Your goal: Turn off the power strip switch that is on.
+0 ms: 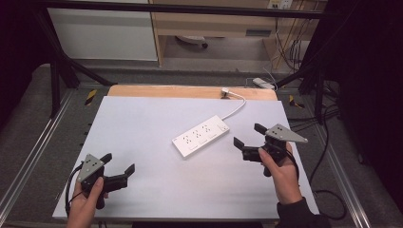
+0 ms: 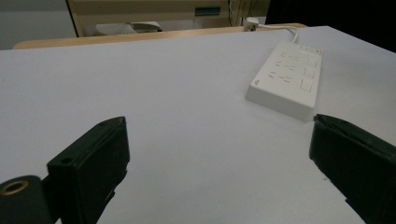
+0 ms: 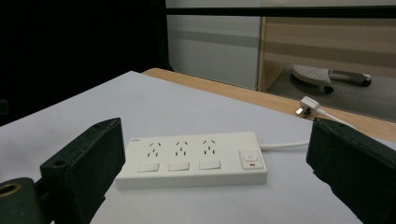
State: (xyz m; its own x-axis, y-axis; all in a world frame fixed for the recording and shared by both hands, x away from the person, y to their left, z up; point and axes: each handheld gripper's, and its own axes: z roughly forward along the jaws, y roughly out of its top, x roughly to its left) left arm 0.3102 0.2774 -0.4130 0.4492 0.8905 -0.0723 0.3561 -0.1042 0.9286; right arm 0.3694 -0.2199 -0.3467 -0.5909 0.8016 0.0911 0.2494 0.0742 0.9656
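Note:
A white power strip [image 1: 200, 135] with three sockets and switches lies slanted near the middle of the white table [image 1: 142, 123]. Its white cable runs to a plug [image 1: 225, 92] resting at the table's far wooden edge. My left gripper [image 1: 118, 163] is held open near the front left, well short of the strip [image 2: 286, 78], nothing between its jaws. My right gripper [image 1: 248, 135] is open just right of the strip, which lies broadside ahead of it [image 3: 194, 157], with the plug [image 3: 308, 105] beyond.
A wooden strip [image 1: 190, 91] borders the table's far edge. Black frame bars [image 1: 180, 8] and cables [image 1: 328, 142] surround the table. A chair base [image 3: 327, 75] stands on the floor beyond.

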